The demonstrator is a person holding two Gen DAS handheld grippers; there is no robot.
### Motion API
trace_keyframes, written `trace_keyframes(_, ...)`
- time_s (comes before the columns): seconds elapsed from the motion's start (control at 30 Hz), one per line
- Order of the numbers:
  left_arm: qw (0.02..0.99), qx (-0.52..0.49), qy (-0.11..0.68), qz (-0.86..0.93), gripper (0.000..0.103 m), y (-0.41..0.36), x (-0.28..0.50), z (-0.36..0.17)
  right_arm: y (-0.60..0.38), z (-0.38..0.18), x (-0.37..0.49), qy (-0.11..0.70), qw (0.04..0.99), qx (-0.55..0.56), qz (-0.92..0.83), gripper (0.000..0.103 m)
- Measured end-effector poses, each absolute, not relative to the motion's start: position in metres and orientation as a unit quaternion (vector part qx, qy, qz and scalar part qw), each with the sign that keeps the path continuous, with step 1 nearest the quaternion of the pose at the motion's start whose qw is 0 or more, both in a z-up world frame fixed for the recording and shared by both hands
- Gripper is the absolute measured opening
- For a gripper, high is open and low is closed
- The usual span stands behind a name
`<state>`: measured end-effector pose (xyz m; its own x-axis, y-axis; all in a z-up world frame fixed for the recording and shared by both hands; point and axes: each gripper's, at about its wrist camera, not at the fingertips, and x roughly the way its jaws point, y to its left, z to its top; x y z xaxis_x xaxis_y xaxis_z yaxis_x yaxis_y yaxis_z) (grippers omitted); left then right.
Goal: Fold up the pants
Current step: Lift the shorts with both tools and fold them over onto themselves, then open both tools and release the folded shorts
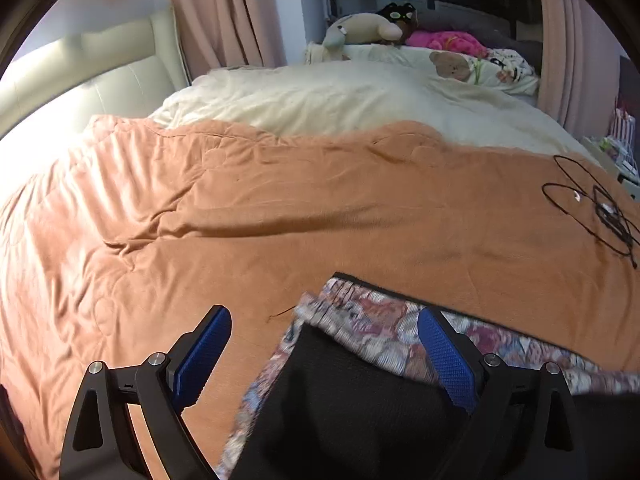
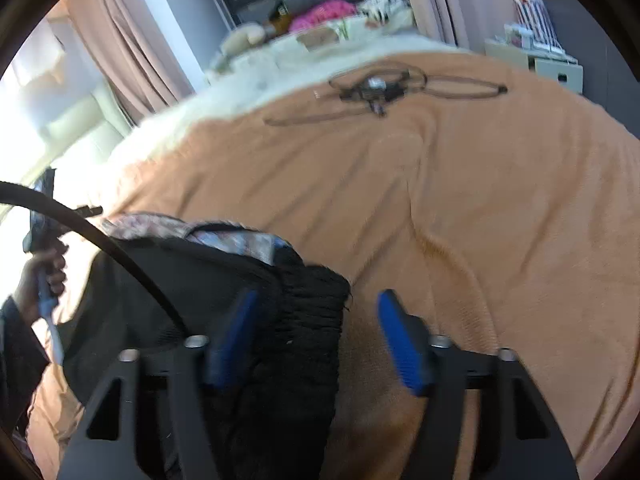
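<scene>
Bed [image 1: 280,208]: orange blanket, soft and creased. The pants lie on its near edge. I judge any drag across this surface would ruck both blanket and garment.
Pants [image 1: 352,392]: dark, with a patterned lining turned out along the far edge, flat on the blanket under both my claws. Loose layers could slide apart if I lift from one corner only.
Left claw [image 1: 324,352]: jaws wide, nothing gripped; one blue pad over the pants, the other over bare blanket beside them. Closing here risks pinching blanket with cloth.
Right claw [image 2: 316,336]: jaws apart, not pressing; the ribbed waistband sits between them. The view is blurred, so exact contact is uncertain. A shallow bite may slip off the thick band.
Cable [image 1: 600,208]: black coil lying on the blanket well beyond the pants. A long fold sweep could snag it.
</scene>
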<state>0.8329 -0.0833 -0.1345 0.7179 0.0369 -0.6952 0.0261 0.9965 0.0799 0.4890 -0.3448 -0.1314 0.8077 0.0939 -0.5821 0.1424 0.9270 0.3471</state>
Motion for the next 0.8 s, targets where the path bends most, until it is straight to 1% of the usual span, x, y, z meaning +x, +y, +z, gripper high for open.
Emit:
trace_keyframes(0.03, 0.924, 0.036, 0.381, 0.003, 0.096, -0.078, 0.829, -0.133, -0.348, -0.128, 0.486, 0.306, 0.933, 0.188, -0.015, 0.078)
trace_keyframes(0.3, 0.92, 0.02, 0.391, 0.003, 0.096, -0.045, 0.774, -0.112, -0.344, -0.119, 0.45, 0.327, 0.926, 0.187, 0.004, 0.078)
trace_keyframes(0.4, 0.919, 0.004, 0.395, -0.002, 0.092, -0.03, 0.746, -0.107, -0.341, -0.114, 0.435, 0.34, 0.921, 0.192, 0.01, 0.078)
trace_keyframes(0.47, 0.915, -0.008, 0.403, -0.006, 0.086, -0.018, 0.725, -0.105, -0.341, -0.109, 0.424, 0.346, 0.918, 0.194, 0.01, 0.078)
trace_keyframes(0.63, 0.913, -0.003, 0.408, -0.006, 0.083, 0.004, 0.682, -0.1, -0.338, -0.103, 0.404, 0.352, 0.909, 0.223, 0.018, 0.078)
trace_keyframes(0.7, 0.911, -0.016, 0.413, -0.003, 0.077, 0.017, 0.67, -0.1, -0.335, -0.102, 0.397, 0.355, 0.906, 0.231, 0.018, 0.078)
trace_keyframes(0.73, 0.909, -0.024, 0.417, 0.0, 0.072, 0.023, 0.665, -0.101, -0.334, -0.101, 0.394, 0.355, 0.905, 0.234, 0.018, 0.078)
trace_keyframes(0.8, 0.904, -0.037, 0.425, 0.004, 0.07, 0.036, 0.653, -0.104, -0.332, -0.1, 0.386, 0.354, 0.904, 0.24, 0.019, 0.078)
